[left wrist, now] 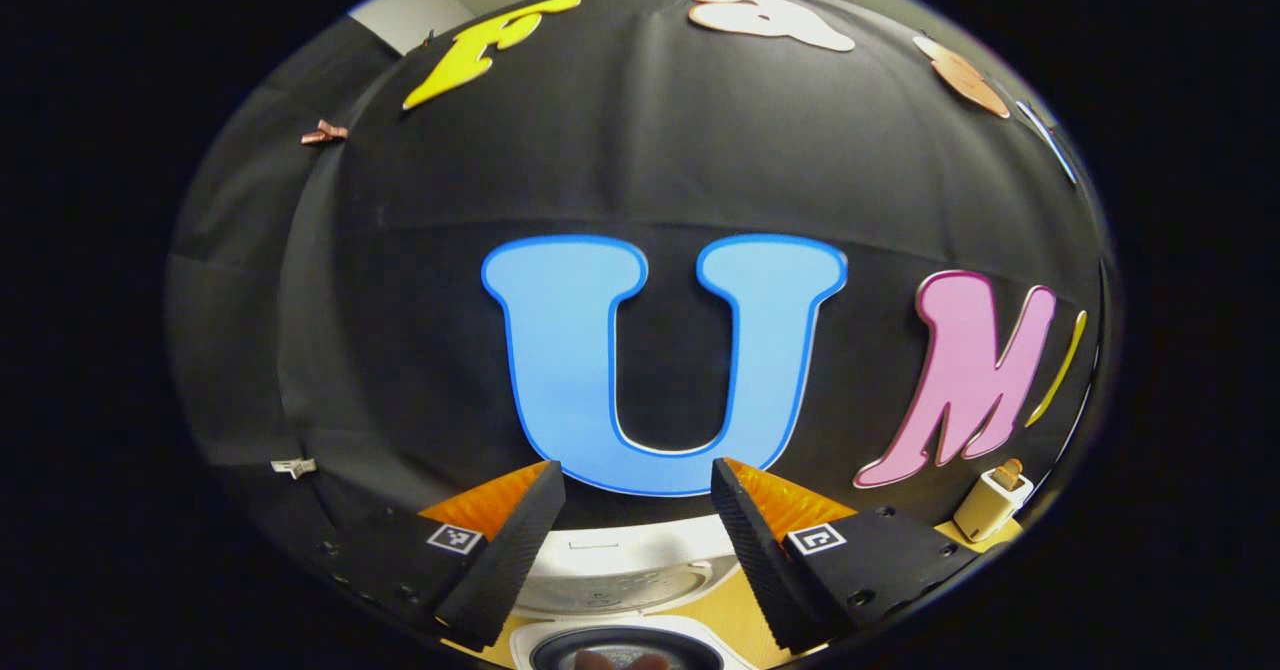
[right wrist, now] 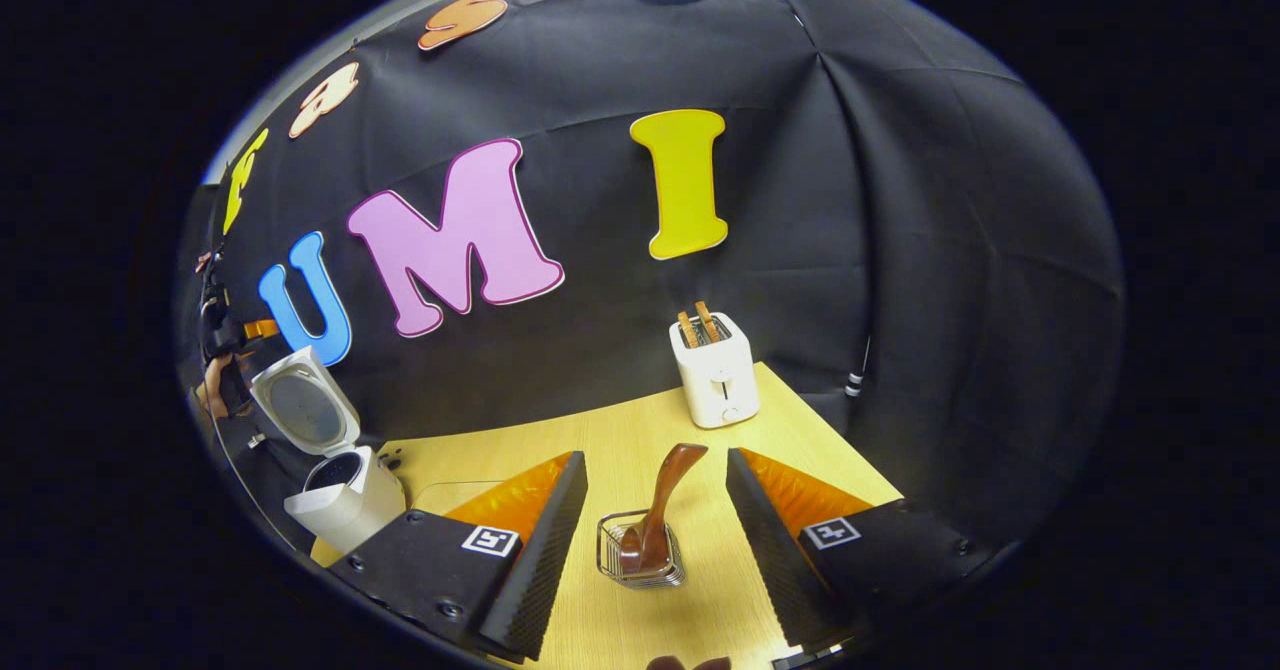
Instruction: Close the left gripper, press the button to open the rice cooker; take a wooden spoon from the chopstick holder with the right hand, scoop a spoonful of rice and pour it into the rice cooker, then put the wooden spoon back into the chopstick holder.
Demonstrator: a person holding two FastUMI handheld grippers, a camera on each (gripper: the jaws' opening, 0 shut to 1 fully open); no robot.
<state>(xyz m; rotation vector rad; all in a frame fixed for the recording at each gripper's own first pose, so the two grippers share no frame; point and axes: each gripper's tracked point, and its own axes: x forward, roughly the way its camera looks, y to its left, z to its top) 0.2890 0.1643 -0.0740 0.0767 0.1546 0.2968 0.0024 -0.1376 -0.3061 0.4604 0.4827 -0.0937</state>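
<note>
Rice cooker (right wrist: 335, 470) x1, lid up; 1 wooden spoon (right wrist: 660, 515) in chopstick holder (right wrist: 640, 555).

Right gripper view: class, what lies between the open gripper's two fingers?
In the right gripper view, the chopstick holder with the wooden spoon standing in it lies between the right gripper's fingers, on the wooden table.

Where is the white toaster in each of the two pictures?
Left gripper view: the toaster is small and low down at the far right edge.
Right gripper view: the toaster stands near the middle, at the back of the wooden table, with toast sticking up.
Shared landmark: the open rice cooker, at the bottom middle in the left gripper view and at the far left in the right gripper view.
</note>
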